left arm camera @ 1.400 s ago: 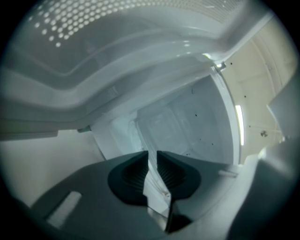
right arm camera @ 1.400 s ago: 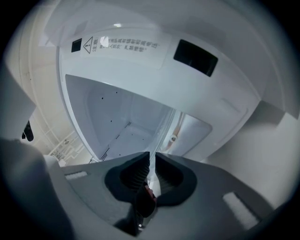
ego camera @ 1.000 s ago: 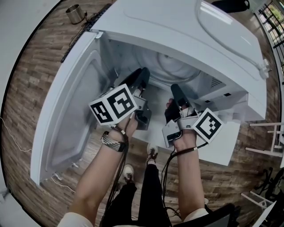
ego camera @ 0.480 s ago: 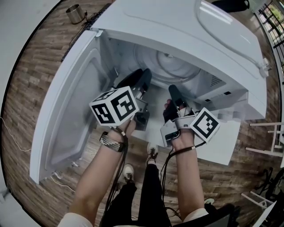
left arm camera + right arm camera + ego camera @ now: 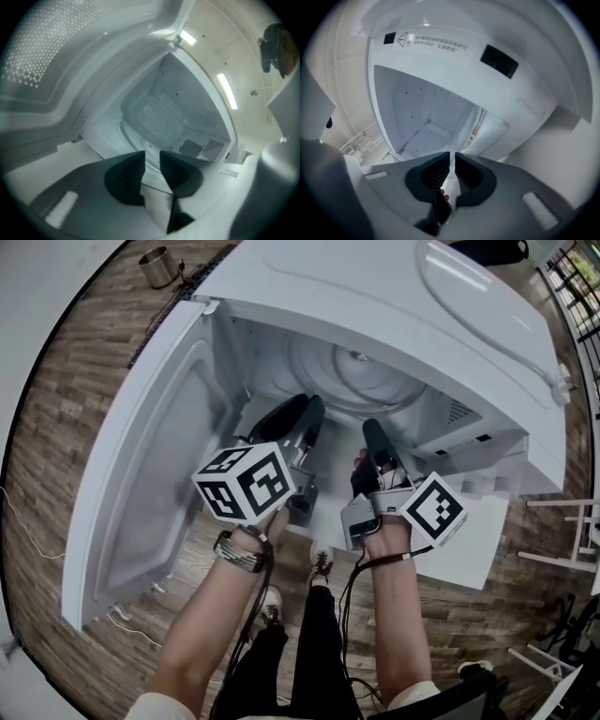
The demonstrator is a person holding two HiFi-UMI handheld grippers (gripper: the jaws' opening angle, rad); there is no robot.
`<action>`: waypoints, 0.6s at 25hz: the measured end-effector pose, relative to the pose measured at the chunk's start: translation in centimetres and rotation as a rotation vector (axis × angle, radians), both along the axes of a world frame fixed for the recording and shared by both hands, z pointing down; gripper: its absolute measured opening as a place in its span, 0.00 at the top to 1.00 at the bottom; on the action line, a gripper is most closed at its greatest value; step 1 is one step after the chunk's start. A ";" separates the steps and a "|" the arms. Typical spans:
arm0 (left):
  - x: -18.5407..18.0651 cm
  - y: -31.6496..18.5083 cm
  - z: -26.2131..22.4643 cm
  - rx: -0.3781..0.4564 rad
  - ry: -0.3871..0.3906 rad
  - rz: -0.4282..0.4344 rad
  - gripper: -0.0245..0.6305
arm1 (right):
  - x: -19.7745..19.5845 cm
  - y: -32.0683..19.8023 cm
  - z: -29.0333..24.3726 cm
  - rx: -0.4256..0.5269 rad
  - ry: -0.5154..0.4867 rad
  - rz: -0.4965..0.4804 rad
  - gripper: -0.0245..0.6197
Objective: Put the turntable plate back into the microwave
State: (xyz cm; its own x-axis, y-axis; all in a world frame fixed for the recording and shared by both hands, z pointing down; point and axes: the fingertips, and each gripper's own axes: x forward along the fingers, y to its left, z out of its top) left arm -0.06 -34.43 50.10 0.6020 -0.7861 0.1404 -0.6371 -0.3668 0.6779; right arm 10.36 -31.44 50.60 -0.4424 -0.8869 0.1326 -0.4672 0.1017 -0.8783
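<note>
Turntable plate point(image 5: 361, 381) lies in the microwave point(image 5: 394, 296) cavity, near rim at the grippers. It's glass, so stiff, heavyish, slippery and easy to chip; best held by the near rim, one grip each side. Left gripper point(image 5: 152, 164) jaws have just been closing and stand apart w/ the rim in the gap, not pinching. Right gripper point(image 5: 452, 161) jaws are almost together, prob. nipping the rim. Both forearms reach in side by side, approx level.

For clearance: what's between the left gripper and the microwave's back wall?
The glass turntable plate; the left gripper view shows its rim between the left gripper's jaws, which just closed partway.
</note>
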 end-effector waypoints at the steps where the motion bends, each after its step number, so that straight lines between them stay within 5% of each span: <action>1: -0.1 0.1 0.0 0.004 -0.007 -0.001 0.81 | 0.1 0.1 -0.1 0.005 0.028 0.006 0.92; 7: -0.8 0.8 -0.2 0.036 -0.073 -0.002 0.95 | 0.0 0.6 -0.6 0.038 0.121 -0.015 0.96; 15: -0.8 2.5 -1.2 0.101 -0.163 0.017 0.95 | 0.3 2.1 -1.6 0.093 0.301 -0.052 0.96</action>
State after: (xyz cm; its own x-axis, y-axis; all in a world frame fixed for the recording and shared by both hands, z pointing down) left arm -0.86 -31.90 48.91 0.5908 -0.7911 0.1583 -0.7287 -0.4391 0.5255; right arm 10.62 -29.34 48.99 -0.4406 -0.8787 0.1839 -0.6969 0.2056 -0.6870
